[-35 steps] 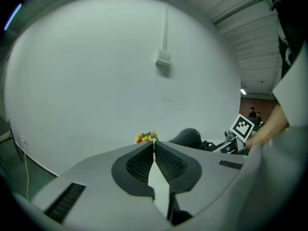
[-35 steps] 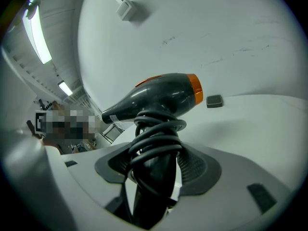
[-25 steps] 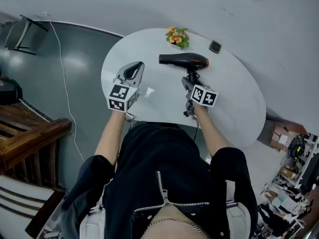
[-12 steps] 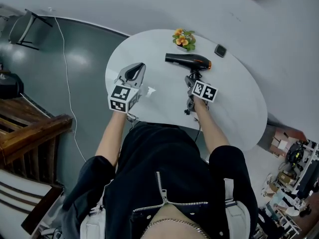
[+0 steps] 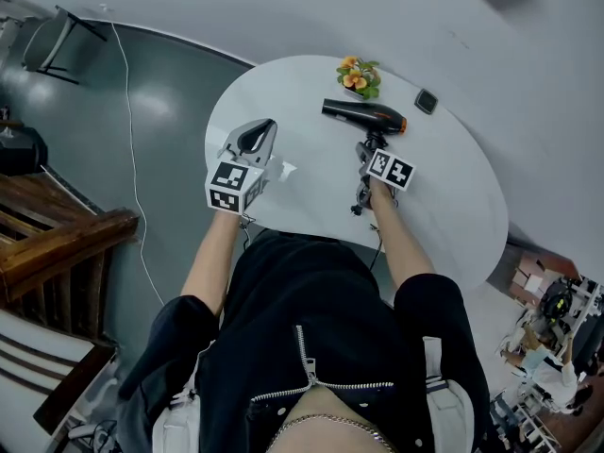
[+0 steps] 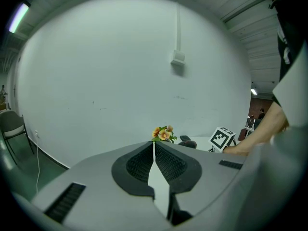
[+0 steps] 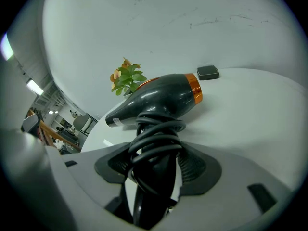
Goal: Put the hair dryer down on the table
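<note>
A black hair dryer (image 5: pixel 363 114) with an orange ring lies over the round white table (image 5: pixel 444 206), nozzle pointing left. Its handle, wrapped in black cord, sits between the jaws of my right gripper (image 5: pixel 369 149), which is shut on it. In the right gripper view the hair dryer (image 7: pixel 159 100) fills the middle and the corded handle runs down into the right gripper (image 7: pixel 155 177). My left gripper (image 5: pixel 253 140) hovers over the table's left part, jaws shut with nothing in them. In the left gripper view the left gripper (image 6: pixel 154 155) points toward the flowers.
A small pot of orange flowers (image 5: pixel 358 75) stands at the table's far edge, with a small dark flat object (image 5: pixel 426 100) to its right. A white scrap (image 5: pixel 286 169) lies beside the left gripper. A wooden bench (image 5: pixel 57 243) and a chair (image 5: pixel 57 36) stand on the floor at left.
The right gripper has carried the hair dryer a little farther out and to the right over the table. The left gripper has stayed where it was.
</note>
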Demonstrator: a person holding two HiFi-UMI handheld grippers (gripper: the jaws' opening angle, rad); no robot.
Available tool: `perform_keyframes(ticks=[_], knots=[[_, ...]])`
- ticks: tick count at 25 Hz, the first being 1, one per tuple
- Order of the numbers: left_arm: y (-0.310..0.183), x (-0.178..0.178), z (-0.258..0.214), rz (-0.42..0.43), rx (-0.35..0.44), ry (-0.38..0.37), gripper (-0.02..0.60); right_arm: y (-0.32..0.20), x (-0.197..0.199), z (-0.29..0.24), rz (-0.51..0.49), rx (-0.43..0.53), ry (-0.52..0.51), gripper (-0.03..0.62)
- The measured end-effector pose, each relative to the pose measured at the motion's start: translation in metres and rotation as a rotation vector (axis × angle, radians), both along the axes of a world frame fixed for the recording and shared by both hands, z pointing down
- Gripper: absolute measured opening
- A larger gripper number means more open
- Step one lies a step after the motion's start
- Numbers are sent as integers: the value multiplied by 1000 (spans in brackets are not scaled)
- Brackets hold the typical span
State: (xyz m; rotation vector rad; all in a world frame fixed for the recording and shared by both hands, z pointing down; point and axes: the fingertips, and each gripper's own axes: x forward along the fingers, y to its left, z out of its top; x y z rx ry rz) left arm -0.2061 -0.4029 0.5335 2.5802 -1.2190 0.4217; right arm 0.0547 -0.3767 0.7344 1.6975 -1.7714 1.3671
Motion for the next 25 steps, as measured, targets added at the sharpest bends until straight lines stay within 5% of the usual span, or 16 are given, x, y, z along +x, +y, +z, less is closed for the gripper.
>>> perform_keyframes(ticks=[25], knots=[[10, 5, -2, -28, 1, 2, 28, 17, -1, 7, -85, -28, 48, 281]])
